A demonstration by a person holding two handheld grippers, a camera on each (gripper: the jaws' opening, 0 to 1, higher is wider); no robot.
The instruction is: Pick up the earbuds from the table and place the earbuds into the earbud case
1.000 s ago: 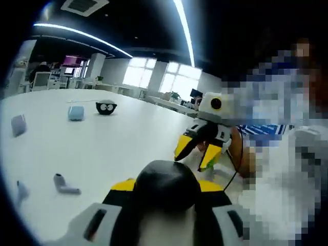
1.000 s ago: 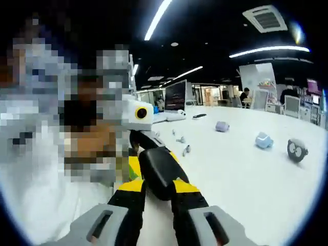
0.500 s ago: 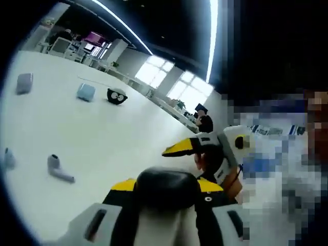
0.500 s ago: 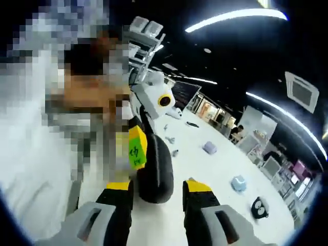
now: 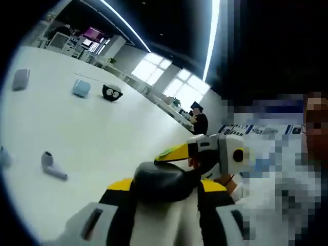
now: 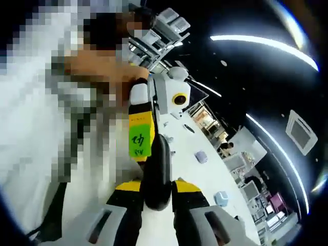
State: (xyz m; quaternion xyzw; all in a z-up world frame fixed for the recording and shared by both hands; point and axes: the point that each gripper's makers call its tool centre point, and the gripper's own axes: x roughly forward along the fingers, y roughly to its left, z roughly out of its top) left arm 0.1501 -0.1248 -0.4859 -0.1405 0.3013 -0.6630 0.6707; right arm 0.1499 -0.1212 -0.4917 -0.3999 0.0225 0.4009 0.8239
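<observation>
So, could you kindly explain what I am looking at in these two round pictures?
There is no robot here. A person holds a two-jaw gripper in each hand, and a fisheye camera rides on each, looking along its yellow-tipped jaws. In the left gripper view, the left gripper clamps a black rounded earbud case. In the right gripper view, the right gripper appears to close on the same case. On the white table lie a pale grey earbud, a lilac case, a light blue case and a black case with cartoon eyes.
</observation>
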